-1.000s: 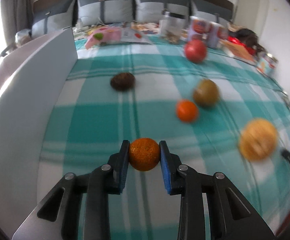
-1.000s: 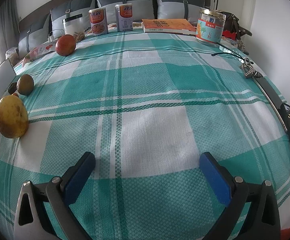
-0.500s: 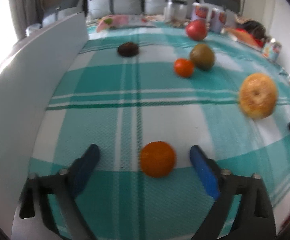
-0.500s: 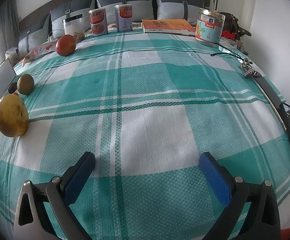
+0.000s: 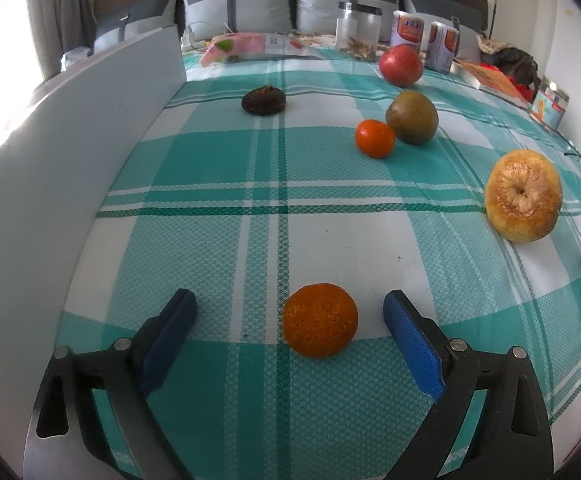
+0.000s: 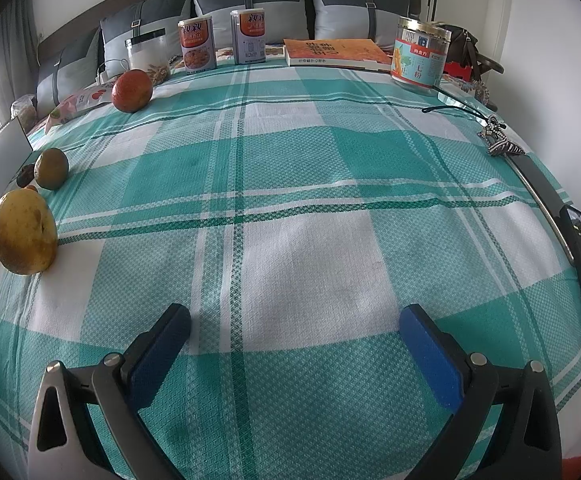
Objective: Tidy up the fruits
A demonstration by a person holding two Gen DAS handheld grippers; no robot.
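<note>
Both grippers gape wide w/ nothing held: our left gripper just opened, and the orange sits free on the checked cloth btwn its pads. Right gripper hangs over bare cloth. We'd back straight off w/o nudging it, then go for the mandarin beside the green-brown fruit.

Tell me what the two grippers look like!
Both look alike. The left gripper and right gripper each have two black, angular fingers with triangular cut-outs and silver bolts. Flat blue pads line the fingers' inner faces. No cables, markings, sleeves or hands show.
</note>
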